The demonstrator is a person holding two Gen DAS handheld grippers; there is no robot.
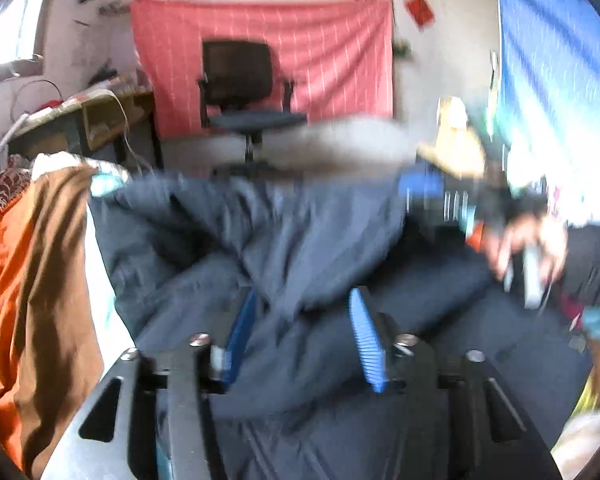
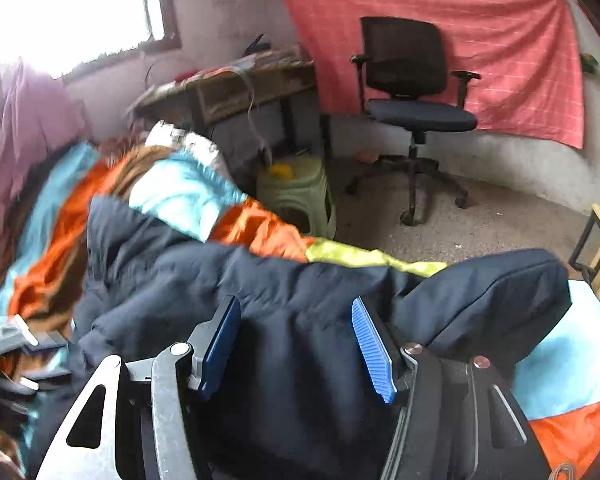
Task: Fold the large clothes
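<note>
The dark navy padded jacket (image 2: 284, 300) lies rumpled across the bed, spread over a bedcover (image 2: 60, 236) of orange, light blue, brown and yellow-green panels. One bulky fold of it bulges up at the right in your right wrist view.

Your left gripper (image 1: 302, 336) hangs just above the jacket with its blue pads (image 1: 366, 344) parted and nothing between them; the fabric lies below, released. Your right gripper (image 2: 300, 344) is the same: jaws apart over the navy cloth, pads clear of it, gripping nothing.

In the left wrist view, badly blurred, your right hand (image 1: 528, 248) shows at the right edge with the other gripper's body beside it.

Beyond the bed stands a black office chair (image 2: 408, 80) before a pink checked cloth (image 2: 512, 48) hung on the wall. A cluttered desk (image 2: 228, 88) stands under the bright window (image 2: 68, 4), and a green plastic stool (image 2: 300, 196) stands beside the bed.
</note>
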